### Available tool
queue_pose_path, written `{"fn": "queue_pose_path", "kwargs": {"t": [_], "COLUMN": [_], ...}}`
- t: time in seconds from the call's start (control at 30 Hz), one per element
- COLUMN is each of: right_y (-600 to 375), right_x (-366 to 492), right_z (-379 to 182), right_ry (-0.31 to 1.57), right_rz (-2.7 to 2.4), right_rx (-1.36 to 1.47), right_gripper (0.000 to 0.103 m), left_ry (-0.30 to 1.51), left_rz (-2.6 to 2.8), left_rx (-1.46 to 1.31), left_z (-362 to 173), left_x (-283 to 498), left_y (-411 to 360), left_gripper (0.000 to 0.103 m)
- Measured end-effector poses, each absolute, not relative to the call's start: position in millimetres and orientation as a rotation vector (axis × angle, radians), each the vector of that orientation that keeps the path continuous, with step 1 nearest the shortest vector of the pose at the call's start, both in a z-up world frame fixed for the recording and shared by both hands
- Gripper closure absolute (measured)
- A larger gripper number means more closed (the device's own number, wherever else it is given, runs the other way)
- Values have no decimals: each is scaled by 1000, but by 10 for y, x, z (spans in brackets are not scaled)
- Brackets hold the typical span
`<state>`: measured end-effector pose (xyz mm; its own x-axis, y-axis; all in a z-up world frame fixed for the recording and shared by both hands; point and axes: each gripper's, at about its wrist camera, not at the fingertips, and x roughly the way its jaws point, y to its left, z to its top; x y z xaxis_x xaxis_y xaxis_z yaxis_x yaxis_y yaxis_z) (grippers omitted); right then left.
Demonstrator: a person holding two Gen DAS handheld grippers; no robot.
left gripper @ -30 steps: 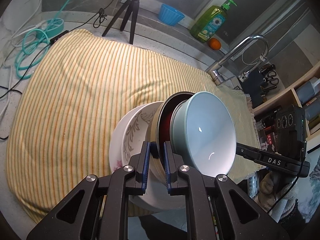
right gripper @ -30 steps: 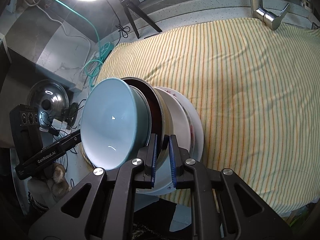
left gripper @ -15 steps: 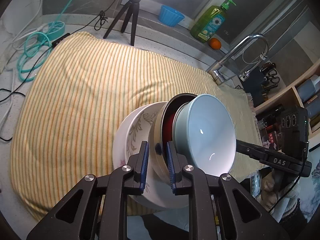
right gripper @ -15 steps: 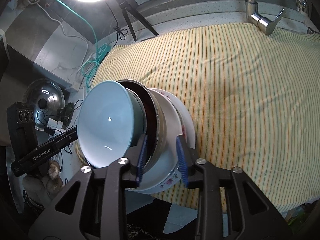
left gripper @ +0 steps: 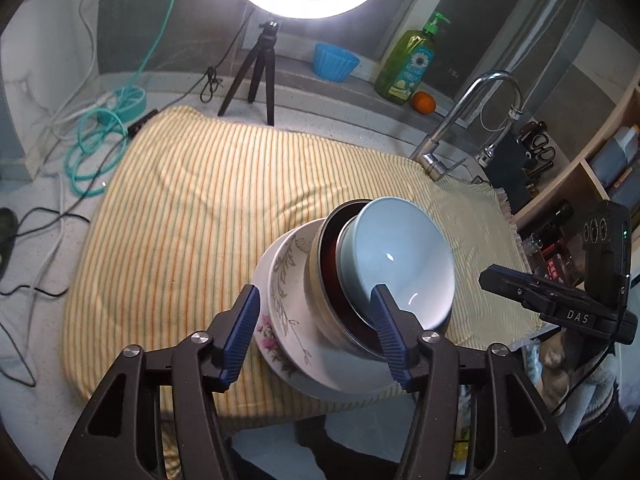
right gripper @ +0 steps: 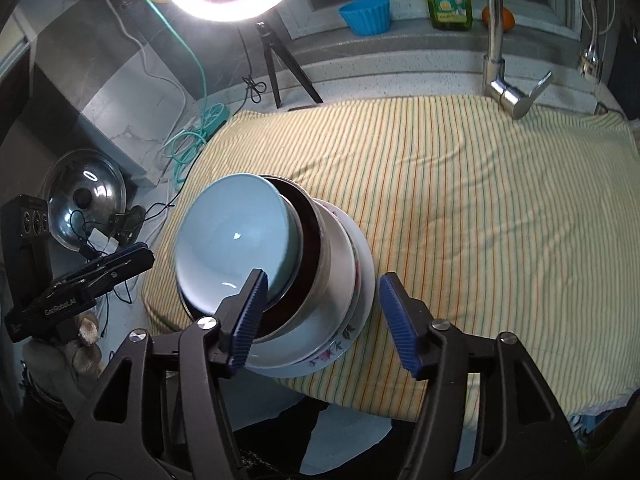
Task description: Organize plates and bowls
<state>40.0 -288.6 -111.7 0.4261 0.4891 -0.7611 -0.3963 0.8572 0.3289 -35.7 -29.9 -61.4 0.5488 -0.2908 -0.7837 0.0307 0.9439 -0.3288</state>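
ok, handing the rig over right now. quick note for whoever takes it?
Left gripper: jaws opening, nothing pressed between them.
Right gripper: the same, jaws opening, clear of the dishes.
Stack sits at the near edge of the striped towel: light blue bowl on top, in a dark-lined bowl, in a white bowl, on the floral plate.
Done: everything in view is nested in one stack.
Left: no other dishes in view; probably just back both grippers away.

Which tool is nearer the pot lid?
Left. Both tools are opening around the bowl stack: the left tool on the lid's side, the right tool on the far side.
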Motion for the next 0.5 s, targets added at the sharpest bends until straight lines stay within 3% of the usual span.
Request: {"fn": "queue_pose_path", "kwargs": {"t": [0.03,0.17,0.3,0.5], "right_y": [-2885,-2885,-2898,-2937], "right_x": [356,202,47,-152], "right_z": [-1089,-966,-819,-540], "right_ry": [973,930,874,781], "right_rz": [552,555,556,543], "right_rx": [98,83,76,67], "right_gripper": [31,28,19,8], "left_ry": [965,930,900,815], "left_rz": [-190,-172,-148,-127], "left_rx": [-271,-235,-215,-138], "left_z": [-580,-469,-349,-109], "left_x": [-395,-502,-598,-751], "left_y": [-324,-378,-433,-582], "left_gripper": [46,33,33,24]}}
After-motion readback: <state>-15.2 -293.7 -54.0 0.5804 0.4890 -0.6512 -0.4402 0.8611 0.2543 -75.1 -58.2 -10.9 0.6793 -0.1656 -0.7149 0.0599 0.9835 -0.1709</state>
